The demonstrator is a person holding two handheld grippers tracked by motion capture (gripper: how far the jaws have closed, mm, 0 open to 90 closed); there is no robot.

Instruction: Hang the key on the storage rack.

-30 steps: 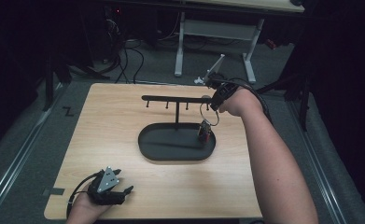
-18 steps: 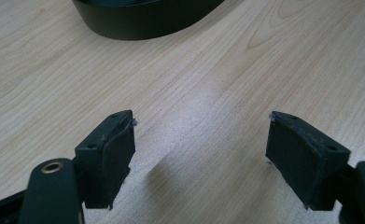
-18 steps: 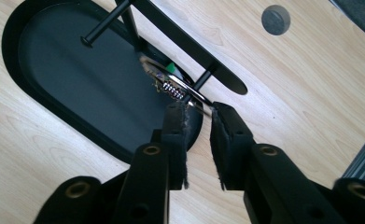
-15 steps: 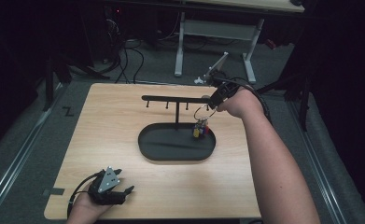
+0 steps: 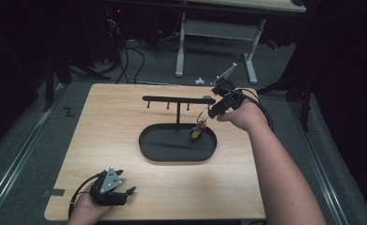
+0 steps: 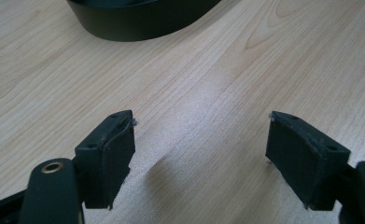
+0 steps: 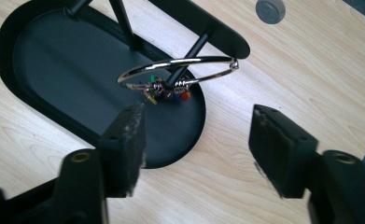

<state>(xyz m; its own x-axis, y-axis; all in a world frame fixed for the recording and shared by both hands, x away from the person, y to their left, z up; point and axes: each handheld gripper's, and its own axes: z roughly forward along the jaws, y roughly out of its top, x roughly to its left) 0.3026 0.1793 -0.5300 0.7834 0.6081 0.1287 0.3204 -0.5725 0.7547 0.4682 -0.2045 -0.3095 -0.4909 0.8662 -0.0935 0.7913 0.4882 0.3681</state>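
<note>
A black stand has an oval tray (image 5: 162, 151) and a bar (image 5: 172, 99) with short pegs. A thin metal bracelet (image 7: 178, 72) with coloured charms (image 5: 196, 133) hangs from the peg at the bar's right end, above the tray (image 7: 54, 60). My right gripper (image 7: 196, 144) sits just short of it. Its jaws have just been opening and stand apart, with nothing between the pads. In the high view the right gripper (image 5: 213, 110) is beside the bar's right end. My left gripper (image 5: 124, 193) rests open at the table's front left, over bare wood (image 6: 201, 154).
The wooden table (image 5: 106, 136) carries the stand at its middle. A small grey disc (image 7: 269, 9) lies in the tabletop past the bar's end. The tray's rim (image 6: 138, 23) lies ahead of the left gripper. Desk legs and cables stand on the floor beyond.
The right gripper's jaws have gone from shut on the bracelet to apart, and the bracelet now hangs from the peg. The right hand shifted slightly. The left hand stayed put.
</note>
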